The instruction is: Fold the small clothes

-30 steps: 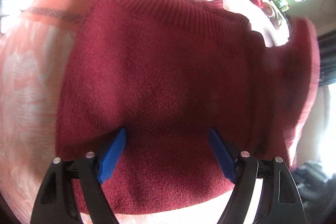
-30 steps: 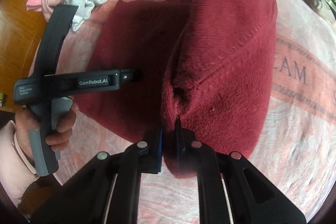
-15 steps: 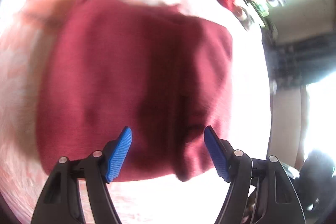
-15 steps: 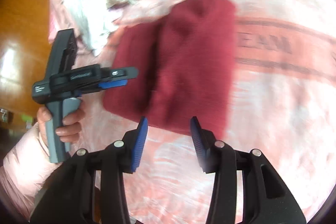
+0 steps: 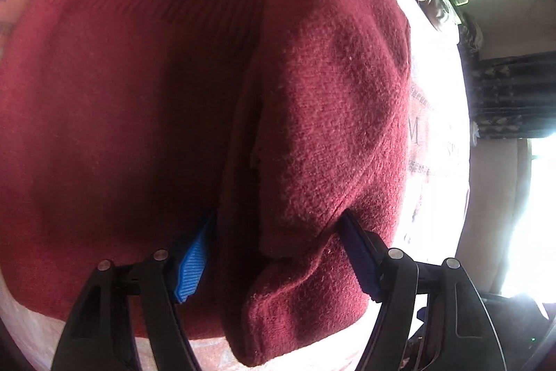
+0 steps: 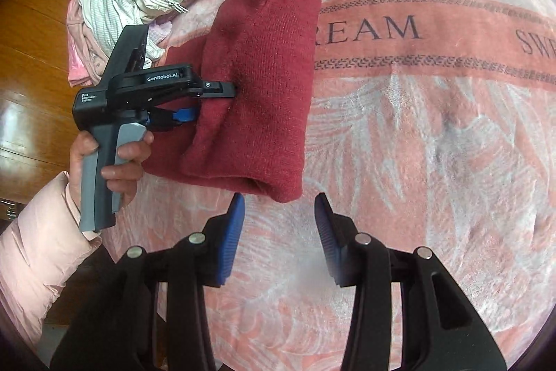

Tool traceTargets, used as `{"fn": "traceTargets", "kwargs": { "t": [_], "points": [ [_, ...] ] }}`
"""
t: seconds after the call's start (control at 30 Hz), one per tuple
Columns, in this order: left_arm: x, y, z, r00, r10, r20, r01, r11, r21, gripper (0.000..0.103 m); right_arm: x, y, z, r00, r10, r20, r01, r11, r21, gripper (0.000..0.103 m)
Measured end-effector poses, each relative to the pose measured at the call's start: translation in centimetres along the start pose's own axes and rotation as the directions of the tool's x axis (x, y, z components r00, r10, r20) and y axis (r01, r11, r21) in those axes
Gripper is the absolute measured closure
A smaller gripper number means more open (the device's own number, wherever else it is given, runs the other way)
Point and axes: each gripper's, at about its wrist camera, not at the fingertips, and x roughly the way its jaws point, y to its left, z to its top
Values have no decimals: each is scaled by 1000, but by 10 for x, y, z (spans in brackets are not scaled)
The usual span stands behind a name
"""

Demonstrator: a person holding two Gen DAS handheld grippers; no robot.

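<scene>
Right gripper (image 6: 279, 225) has released folded sweater (image 6: 257, 99).

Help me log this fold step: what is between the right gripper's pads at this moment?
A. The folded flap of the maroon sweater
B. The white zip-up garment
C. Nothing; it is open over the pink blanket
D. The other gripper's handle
C: the right gripper stands open over the pink blanket, with the maroon sweater lying just beyond its pads.
</scene>
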Motion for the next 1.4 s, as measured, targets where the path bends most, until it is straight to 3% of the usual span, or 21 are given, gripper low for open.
{"fn": "traceTargets", "kwargs": {
  "t": [0.03, 0.07, 0.13, 0.27, 0.57, 0.83, 1.0, 1.1, 1.27, 1.4],
  "points": [
    [0, 0, -1, 1000, -13, -2, 13, 1000, 1, 41, -1, -3, 0, 1000, -1, 0, 1, 1000, 4, 60],
    [0, -1, 0, 999, -41, -10, 41, 999, -1, 60, 0, -5, 0, 1000, 0, 1, 0, 1000, 11, 60],
    [-3, -3, -2, 998, -61, -1, 61, 998, -2, 76, 2, -6, 1, 1000, 4, 1, -4, 1000, 22, 60],
    [-16, -17, -5, 998, -49, 46, 47, 998, 41, 81, 7, -2, 4, 1000, -2, -5, 2, 1000, 29, 60],
    [-91, -6, -9, 990, -69, 119, 57, 993, 102, 83, 25, 24, 13, 1000, -2, -25, 2, 1000, 6, 60],
    [-150, 64, -13, 984, -7, 179, -8, 997, 83, 83, 46, 68, 16, 999, 4, -51, -8, 997, -81, 60],
    [-120, 124, -5, 991, 73, 114, -74, 997, 0, 82, 67, 84, 20, 996, 8, -92, -17, 996, -91, 60],
    [-92, 150, -7, 996, 61, 67, -56, 996, -65, 80, 84, 89, 19, 992, -33, -120, 21, 995, -102, 60],
    [-92, 143, -15, 993, 73, 92, -71, 997, -28, 72, 103, 80, 19, 983, -75, -167, 62, 995, -81, 59],
    [-104, 133, -26, 991, 108, 78, -110, 994, 17, 66, 114, 73, 20, 980, -59, -191, 52, 998, -42, 57]
  ]
}}
